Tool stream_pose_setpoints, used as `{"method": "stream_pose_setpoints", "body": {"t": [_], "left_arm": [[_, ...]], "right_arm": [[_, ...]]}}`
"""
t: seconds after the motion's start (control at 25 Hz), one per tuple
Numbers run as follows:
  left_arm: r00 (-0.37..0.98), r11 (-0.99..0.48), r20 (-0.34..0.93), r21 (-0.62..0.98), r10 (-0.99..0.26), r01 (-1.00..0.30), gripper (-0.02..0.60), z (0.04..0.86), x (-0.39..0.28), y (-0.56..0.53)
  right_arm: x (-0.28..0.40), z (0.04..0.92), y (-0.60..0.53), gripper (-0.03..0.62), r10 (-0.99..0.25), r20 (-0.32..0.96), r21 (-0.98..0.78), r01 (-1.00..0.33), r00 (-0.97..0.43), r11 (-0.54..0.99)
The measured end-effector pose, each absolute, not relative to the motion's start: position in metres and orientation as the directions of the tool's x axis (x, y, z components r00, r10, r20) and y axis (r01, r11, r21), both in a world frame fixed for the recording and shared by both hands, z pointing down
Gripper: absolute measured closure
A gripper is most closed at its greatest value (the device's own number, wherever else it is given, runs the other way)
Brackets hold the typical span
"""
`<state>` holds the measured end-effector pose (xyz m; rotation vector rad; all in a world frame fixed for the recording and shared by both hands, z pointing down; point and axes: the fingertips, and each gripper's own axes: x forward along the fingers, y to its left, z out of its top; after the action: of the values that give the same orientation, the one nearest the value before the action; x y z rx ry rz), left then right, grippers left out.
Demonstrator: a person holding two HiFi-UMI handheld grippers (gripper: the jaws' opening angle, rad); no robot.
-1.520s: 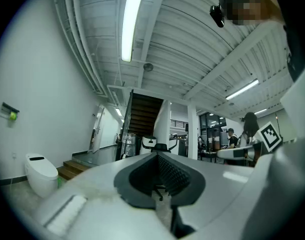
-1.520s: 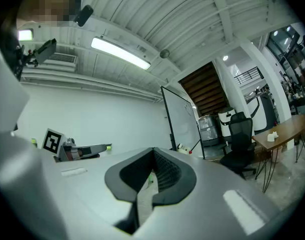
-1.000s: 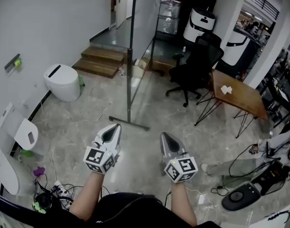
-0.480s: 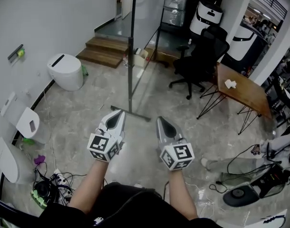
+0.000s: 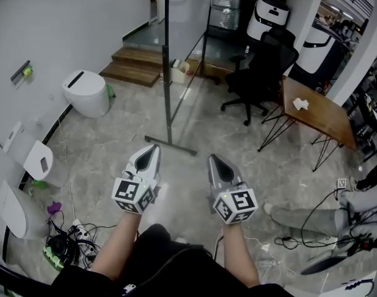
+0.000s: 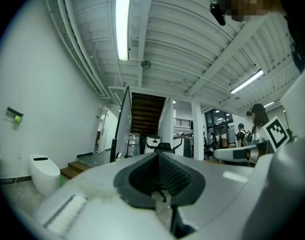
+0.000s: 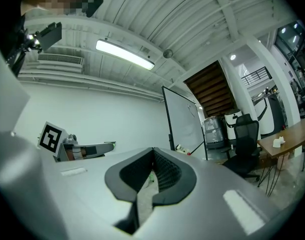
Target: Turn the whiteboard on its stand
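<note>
The tall white whiteboard in its dark frame (image 5: pixel 167 73) stands upright on its stand on the grey marbled floor (image 5: pixel 96 159), seen almost edge-on from the head view, with the stand's dark foot bar (image 5: pixel 170 145) lying flat beneath it. The left gripper (image 5: pixel 150 154), a grey pointed tool with a black-and-white marker cube, is held just short of that foot bar and slightly to its left, clear of the whiteboard; its jaws are closed together with nothing between them, as the left gripper view (image 6: pixel 157 155) shows, and the whiteboard (image 6: pixel 122 126) rises well beyond them. The right gripper (image 5: pixel 216 166) sits beside it, on the near right of the whiteboard and also apart from it, its jaws likewise pressed together and empty (image 7: pixel 153 152), with the board's white face (image 7: pixel 185 124) beyond. To the left of the whiteboard stands a white rounded toilet-shaped unit (image 5: pixel 86 94); behind it are brown wooden steps (image 5: pixel 136 67); to its right are a black office chair (image 5: pixel 260 73) and, farther right, a brown wooden table on thin dark legs (image 5: pixel 317 119).
</note>
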<state>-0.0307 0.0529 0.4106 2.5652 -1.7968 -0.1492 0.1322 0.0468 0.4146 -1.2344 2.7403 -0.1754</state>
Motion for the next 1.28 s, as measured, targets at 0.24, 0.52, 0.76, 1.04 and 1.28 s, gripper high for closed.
{"method": "stream_pose_setpoints", "body": {"t": [0.24, 0.52, 0.76, 1.04, 1.28], "left_arm": [[0.347, -0.352, -0.074, 0.058, -0.935, -0.934, 0.578, 0.412, -0.034, 0.041], [0.376, -0.379, -0.067, 0.051, -0.924, -0.924, 0.578, 0.418, -0.041, 0.000], [0.391, -0.396, -0.085, 0.056, -0.917, -0.917, 0.578, 0.411, -0.062, -0.053], [0.437, -0.441, -0.084, 0.046, -0.896, -0.896, 0.578, 0.406, -0.087, -0.116], [0.460, -0.464, -0.080, 0.045, -0.884, -0.885, 0.578, 0.406, -0.115, -0.170]], "right_arm": [[0.130, 0.412, 0.036, 0.585, -0.754, -0.075, -0.149, -0.741, -0.652, 0.655], [0.114, 0.417, 0.003, 0.585, -0.762, -0.062, -0.133, -0.751, -0.645, 0.647], [0.089, 0.405, -0.042, 0.586, -0.764, -0.067, -0.116, -0.756, -0.641, 0.644], [0.064, 0.397, -0.096, 0.586, -0.787, -0.064, -0.116, -0.779, -0.614, 0.617], [0.036, 0.395, -0.140, 0.586, -0.800, -0.066, -0.116, -0.792, -0.596, 0.599]]}}
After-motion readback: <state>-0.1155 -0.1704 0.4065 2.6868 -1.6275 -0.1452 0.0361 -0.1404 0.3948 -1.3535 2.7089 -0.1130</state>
